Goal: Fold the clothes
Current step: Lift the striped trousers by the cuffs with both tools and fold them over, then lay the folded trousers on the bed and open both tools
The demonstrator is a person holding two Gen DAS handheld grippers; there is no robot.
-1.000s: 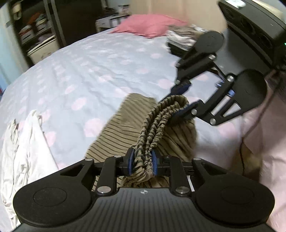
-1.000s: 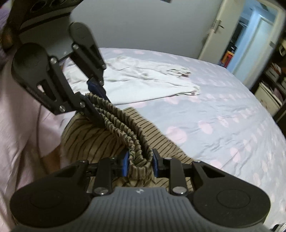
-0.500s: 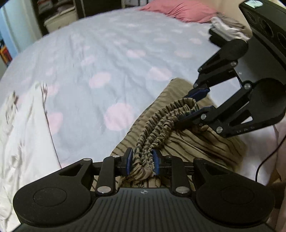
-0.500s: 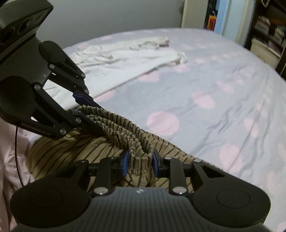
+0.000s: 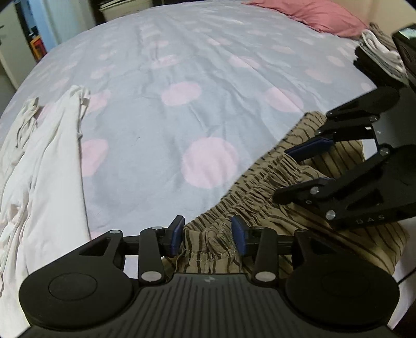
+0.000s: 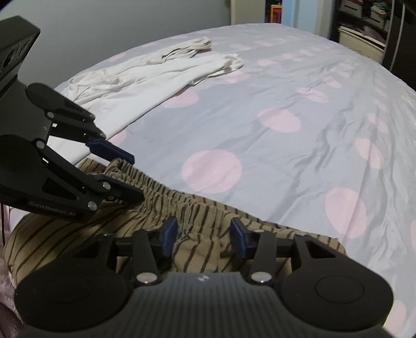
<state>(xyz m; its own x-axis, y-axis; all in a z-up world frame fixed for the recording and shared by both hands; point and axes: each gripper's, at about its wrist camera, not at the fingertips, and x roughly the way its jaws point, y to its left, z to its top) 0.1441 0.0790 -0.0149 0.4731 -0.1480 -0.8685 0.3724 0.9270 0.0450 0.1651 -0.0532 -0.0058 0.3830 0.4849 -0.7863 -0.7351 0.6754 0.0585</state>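
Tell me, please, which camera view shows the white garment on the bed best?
The right wrist view. There the white garment lies spread across the bedsheet, seen almost whole up to its far cuffs. In the left wrist view, the white garment sits at the left edge, stretched by the lens and cut off by the frame.

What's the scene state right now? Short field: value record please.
surface: bed sheet, grey-blue with pink dots
garment: striped shorts lying at the near edge of the bed, waistband running between the two grippers
left gripper: open, jaws either side of the waistband, not pinching
right gripper: open, jaws apart over the fabric
other clothes: white garment spread on the bed, beside the shorts
also: pink pillow at the far end; folded pile near it
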